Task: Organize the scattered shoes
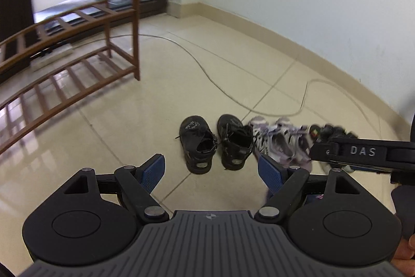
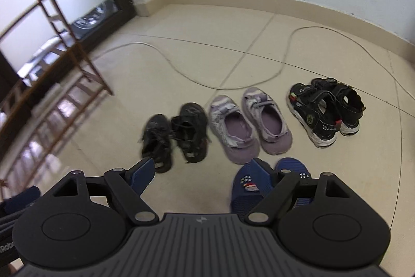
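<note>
Four pairs of shoes lie on the tiled floor ahead of both claws. Left gripper (image 1: 211, 172): fingers spread wide, nothing between them. Right gripper (image 2: 203, 174): likewise wide and empty.

Location relative to the right gripper:
- Black sneakers (image 2: 176, 133): just beyond its left finger.
- Lilac sneakers (image 2: 249, 121): straight ahead, beyond the fingertips.
- Black sandals (image 2: 326, 108): ahead and to the right, slightly apart from the row.
- Blue slippers (image 2: 259, 186): directly beneath its right finger, partly hidden by it.

From the left gripper, the black sneakers (image 1: 216, 140) sit straight ahead between the fingers; the lilac pair (image 1: 277, 139) lies past its right finger, partly covered by the other tool.

Orientation: each shoe's long axis runs away from the claws, toes toward the far wall, heel openings toward the cameras. Shoes within a pair lie side by side, nearly parallel. The sandals' axis is angled slightly leftward at the toes.

The wooden rack (image 1: 64, 48) stands well to the left, its visible slats bare. This layout fits either shoes paired into a row or shoes awaiting transfer to the rack.

Hazards:
- A cable (image 2: 181, 69) loops on the floor beyond the toes; a dragged shoe could snag it.
- Soft uppers may collapse under a pinch and slip.
- Neighbouring shoes nearly touch, so a wide finger may knock the adjacent one askew.
- The claws work close together; crossing paths risks collision.
</note>
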The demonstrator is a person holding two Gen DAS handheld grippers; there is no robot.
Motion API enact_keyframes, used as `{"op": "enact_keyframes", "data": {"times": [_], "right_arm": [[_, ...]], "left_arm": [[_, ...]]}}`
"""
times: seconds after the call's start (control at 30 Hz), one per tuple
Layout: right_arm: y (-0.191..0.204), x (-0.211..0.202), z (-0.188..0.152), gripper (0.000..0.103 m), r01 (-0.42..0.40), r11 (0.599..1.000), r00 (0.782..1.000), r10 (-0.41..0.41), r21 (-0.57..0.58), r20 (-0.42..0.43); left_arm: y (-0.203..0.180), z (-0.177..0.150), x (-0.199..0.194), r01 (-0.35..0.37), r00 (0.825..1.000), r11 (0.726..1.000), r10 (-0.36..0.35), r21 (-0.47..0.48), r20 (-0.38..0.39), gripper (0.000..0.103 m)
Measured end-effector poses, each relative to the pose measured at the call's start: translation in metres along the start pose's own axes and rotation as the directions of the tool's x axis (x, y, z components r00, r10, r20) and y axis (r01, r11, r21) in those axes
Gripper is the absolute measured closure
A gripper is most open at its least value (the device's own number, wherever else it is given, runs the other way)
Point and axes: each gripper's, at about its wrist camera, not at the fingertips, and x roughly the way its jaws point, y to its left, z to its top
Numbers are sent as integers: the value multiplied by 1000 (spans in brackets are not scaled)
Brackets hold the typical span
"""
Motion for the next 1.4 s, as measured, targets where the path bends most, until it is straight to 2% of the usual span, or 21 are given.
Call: {"op": "enact_keyframes", "data": {"times": [0.27, 0.37, 0.5, 0.73, 0.87, 1.0, 1.1, 1.17, 1.3, 1.4], "right_arm": [[19, 93, 1, 18, 64, 997, 997, -62, -45, 36], [26, 116, 9, 18, 70, 994, 997, -68, -81, 26], [32, 142, 21, 18, 53, 992, 998, -56, -112, -26], [48, 164, 48, 18, 2, 957, 1000, -10, -289, -27], [50, 174, 56, 18, -45, 936, 995, 12, -349, -96], [47, 178, 53, 18, -85, 910, 985, 16, -405, -171], [47, 177, 44, 18, -102, 899, 982, 21, -427, -189], [46, 174, 36, 18, -117, 899, 984, 46, -422, -174], [45, 168, 26, 17, -122, 905, 990, 81, -408, -117], [43, 165, 19, 17, -125, 922, 992, 106, -367, -72]], "left_arm": [[22, -13, 105, -9, 998, 999, 11, 36, -58, 22], [31, -11, 123, 23, 996, 998, -18, 60, -83, 22], [39, -1, 136, 55, 995, 991, -44, 121, -94, 22], [49, 19, 148, 86, 993, 974, -66, 210, -98, 22], [42, 22, 155, 110, 988, 959, -77, 263, -135, 22], [34, 18, 151, 138, 983, 924, -85, 356, -161, 22], [34, 14, 151, 159, 979, 913, -96, 376, -181, 21], [36, 9, 154, 155, 979, 919, -95, 361, -178, 20], [42, -2, 165, 112, 987, 951, -72, 288, -146, 20], [42, -10, 172, 81, 993, 956, -54, 281, -103, 20]]}}
